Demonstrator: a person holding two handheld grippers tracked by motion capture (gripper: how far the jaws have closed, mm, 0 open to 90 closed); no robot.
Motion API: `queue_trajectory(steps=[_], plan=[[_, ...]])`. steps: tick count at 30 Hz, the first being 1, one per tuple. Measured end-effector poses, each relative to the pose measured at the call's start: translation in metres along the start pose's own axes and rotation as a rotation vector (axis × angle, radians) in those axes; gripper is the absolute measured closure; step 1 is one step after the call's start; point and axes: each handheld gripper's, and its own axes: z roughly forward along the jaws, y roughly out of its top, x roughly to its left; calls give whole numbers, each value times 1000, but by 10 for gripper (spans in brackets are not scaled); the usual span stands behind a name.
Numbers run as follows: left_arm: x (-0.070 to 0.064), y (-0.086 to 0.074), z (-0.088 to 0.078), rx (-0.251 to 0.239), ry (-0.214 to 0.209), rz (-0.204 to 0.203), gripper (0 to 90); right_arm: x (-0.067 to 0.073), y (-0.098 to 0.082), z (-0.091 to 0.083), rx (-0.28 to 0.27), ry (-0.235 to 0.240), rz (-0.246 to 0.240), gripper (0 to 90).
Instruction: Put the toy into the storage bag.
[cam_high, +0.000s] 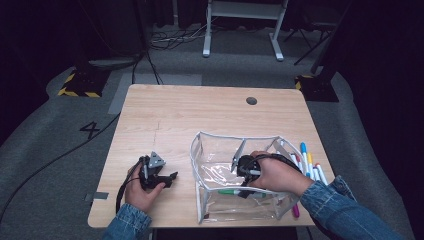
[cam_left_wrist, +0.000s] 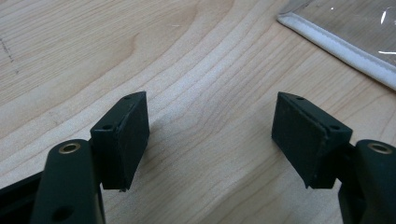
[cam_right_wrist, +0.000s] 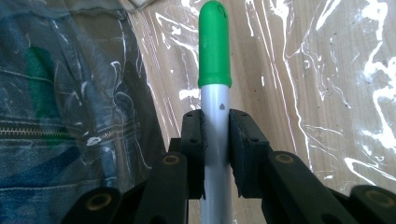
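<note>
A clear plastic pouch (cam_high: 220, 150) with white piping stands open on the wooden table (cam_high: 200, 110). My right gripper (cam_high: 243, 181) reaches down inside it, shut on a white marker with a green cap (cam_right_wrist: 214, 51); the cap (cam_high: 229, 191) points left, low in the pouch. In the right gripper view the marker's barrel sits pinched between both pads, over the pouch's shiny floor (cam_right_wrist: 327, 93). My left gripper (cam_high: 167, 179) rests on the table left of the pouch, open, with bare wood between its pads (cam_left_wrist: 125, 135). The pouch's white edge (cam_left_wrist: 341, 44) crosses the left gripper view's top right corner.
Several more markers (cam_high: 310, 162) in blue, yellow, red and pink lie on the table just right of the pouch. A round grommet (cam_high: 251, 100) sits near the table's far edge. Cables and a desk frame (cam_high: 242, 30) are on the floor beyond.
</note>
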Motion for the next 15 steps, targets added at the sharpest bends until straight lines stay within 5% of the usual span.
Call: queue_trajectory(steps=[15], plan=[[0,0,0,0,1,1,281,7,6,12,73,57,-53,754]])
